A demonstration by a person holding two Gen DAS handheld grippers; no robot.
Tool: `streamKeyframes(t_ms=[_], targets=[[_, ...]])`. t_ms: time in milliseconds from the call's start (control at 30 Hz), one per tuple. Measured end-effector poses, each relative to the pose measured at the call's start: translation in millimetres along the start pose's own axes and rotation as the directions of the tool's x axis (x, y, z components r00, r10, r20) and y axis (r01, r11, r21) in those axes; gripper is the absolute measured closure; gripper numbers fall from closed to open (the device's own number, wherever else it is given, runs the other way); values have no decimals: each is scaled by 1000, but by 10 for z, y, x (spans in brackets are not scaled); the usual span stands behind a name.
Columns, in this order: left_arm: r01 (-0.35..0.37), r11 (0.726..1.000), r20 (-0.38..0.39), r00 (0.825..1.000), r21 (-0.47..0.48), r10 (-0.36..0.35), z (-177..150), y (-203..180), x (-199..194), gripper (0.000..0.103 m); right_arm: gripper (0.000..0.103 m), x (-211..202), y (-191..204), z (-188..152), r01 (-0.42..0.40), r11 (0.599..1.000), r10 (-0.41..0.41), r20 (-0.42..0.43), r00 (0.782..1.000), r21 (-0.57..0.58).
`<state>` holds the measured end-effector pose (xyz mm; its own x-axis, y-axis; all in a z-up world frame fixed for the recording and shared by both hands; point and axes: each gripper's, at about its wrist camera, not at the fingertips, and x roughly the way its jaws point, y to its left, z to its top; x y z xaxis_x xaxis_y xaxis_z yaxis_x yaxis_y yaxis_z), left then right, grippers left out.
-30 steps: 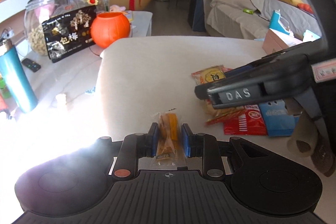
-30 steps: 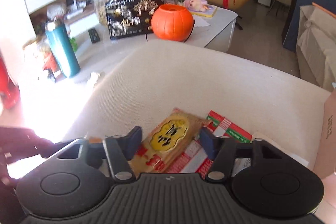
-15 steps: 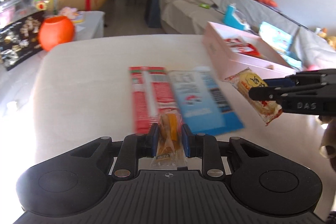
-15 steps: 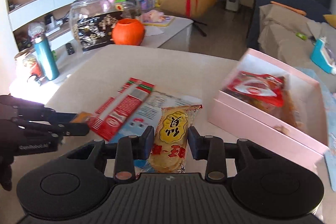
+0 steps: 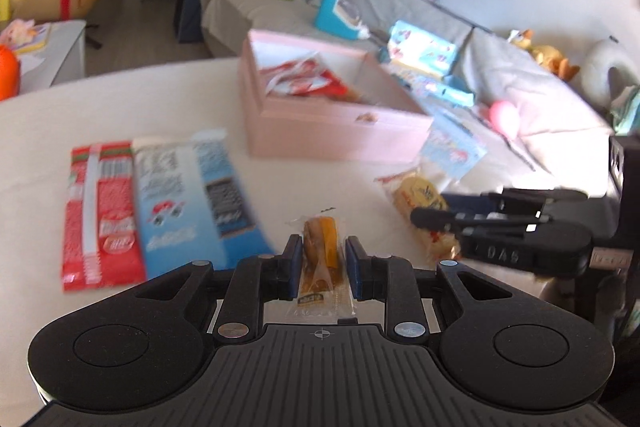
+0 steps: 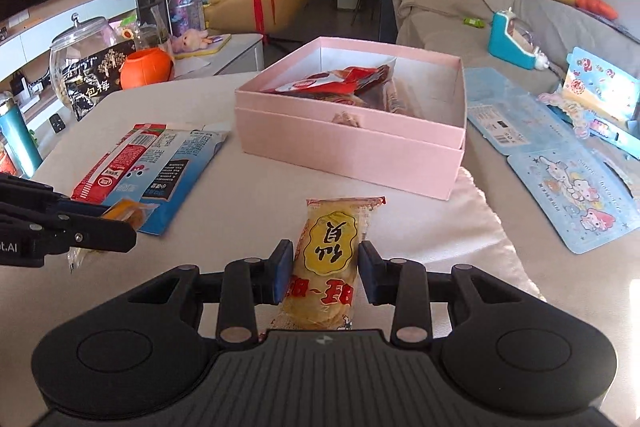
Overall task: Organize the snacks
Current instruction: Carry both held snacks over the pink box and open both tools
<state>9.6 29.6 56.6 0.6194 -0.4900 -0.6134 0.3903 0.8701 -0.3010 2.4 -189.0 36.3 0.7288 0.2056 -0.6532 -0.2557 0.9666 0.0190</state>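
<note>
My left gripper [image 5: 320, 259] is shut on a small orange snack bar in clear wrap [image 5: 320, 259], held above the table. My right gripper [image 6: 324, 267] is shut on a yellow rice-cracker packet [image 6: 328, 259], also held above the table. A pink box [image 6: 352, 139] stands ahead of both grippers with red snack packets [image 6: 340, 83] inside; it also shows in the left wrist view [image 5: 336, 131]. A red packet [image 5: 100, 219] and a blue-and-white packet [image 5: 192, 199] lie flat on the table to the left. The right gripper with its packet [image 5: 424, 199] shows at the right of the left wrist view.
Blue cartoon card packaging [image 6: 568, 187] lies right of the box, by the grey sofa [image 6: 540, 27]. An orange pumpkin pot [image 6: 146, 67], a glass jar [image 6: 80, 47] and a teal bottle [image 6: 16, 139] stand on the far side table at left.
Both grippers have swung right, from the side table toward the pink box, each carrying its snack. The box now lies straight ahead and nearer.
</note>
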Motion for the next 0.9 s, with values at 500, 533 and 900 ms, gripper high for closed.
streamKeyframes(t_ms=[500, 533, 900], targets=[[67, 996, 300, 953, -66, -45, 1392, -45, 387, 71, 68, -285, -224, -32, 1, 997, -8, 88, 996, 82], [70, 995, 295, 954, -74, -45, 1346, -2, 397, 71, 68, -297, -231, -36, 2, 997, -9, 91, 996, 82], [-195, 977, 75, 977, -81, 201, 540, 365, 400, 71, 65, -266, -363, 742, 16, 995, -47, 312, 949, 100]])
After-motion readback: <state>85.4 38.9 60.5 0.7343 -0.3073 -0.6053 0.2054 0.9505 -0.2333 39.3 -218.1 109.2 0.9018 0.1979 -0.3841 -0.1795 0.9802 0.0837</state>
